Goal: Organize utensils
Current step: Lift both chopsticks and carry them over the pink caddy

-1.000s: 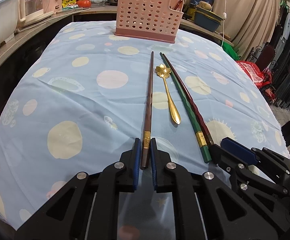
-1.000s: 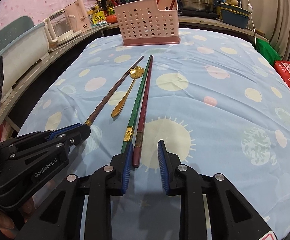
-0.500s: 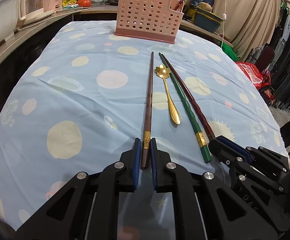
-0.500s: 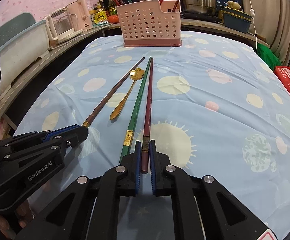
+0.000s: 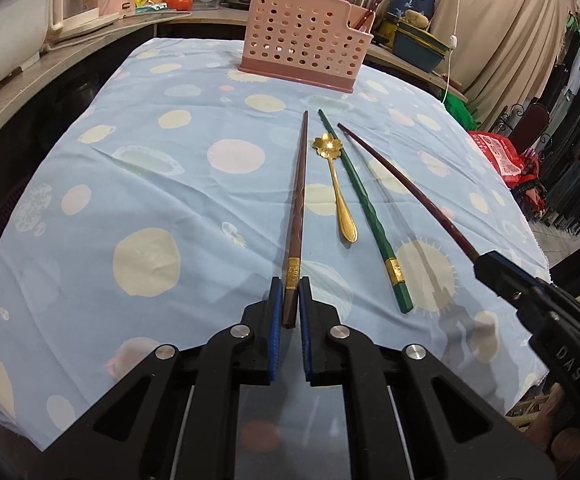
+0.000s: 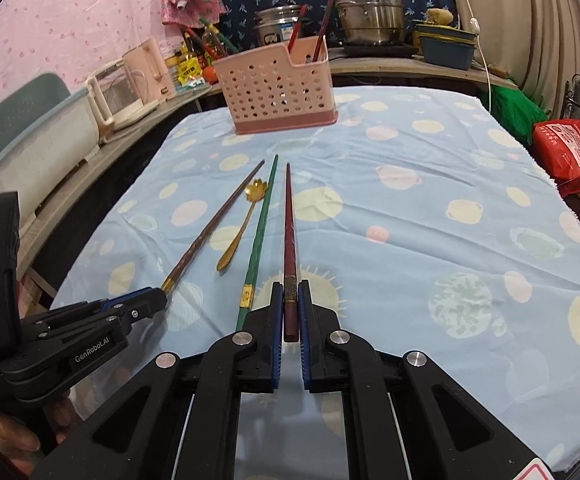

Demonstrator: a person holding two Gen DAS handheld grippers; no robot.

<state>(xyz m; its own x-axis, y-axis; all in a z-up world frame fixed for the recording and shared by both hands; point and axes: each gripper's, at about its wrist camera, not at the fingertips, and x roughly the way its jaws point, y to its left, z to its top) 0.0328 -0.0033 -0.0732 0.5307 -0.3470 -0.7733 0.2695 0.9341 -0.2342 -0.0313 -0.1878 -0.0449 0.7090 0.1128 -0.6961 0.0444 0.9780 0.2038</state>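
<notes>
My left gripper [image 5: 290, 296] is shut on the near end of a brown chopstick [image 5: 298, 200], which lies on the blue spotted cloth pointing at the pink perforated basket [image 5: 305, 52]. Right of it lie a gold flower-bowl spoon [image 5: 335, 184] and a green chopstick [image 5: 363, 200]. My right gripper [image 6: 290, 300] is shut on the thick end of a dark red chopstick [image 6: 289, 232], held slightly above the cloth. In the right wrist view the green chopstick [image 6: 260, 232], spoon [image 6: 242, 232], brown chopstick [image 6: 214, 228] and left gripper [image 6: 158, 298] lie to the left, the basket [image 6: 278, 92] ahead.
Two red chopsticks stand in the basket. A counter with a pink kettle [image 6: 146, 72] and a white tub [image 6: 30, 152] runs along the left. Steel pots [image 6: 369, 12] stand behind. A red bag [image 6: 565, 152] sits past the table's right edge.
My right gripper shut on the dark red chopstick and raised it off the cloth, swinging it away from the green one. The left gripper kept still on the brown chopstick.
</notes>
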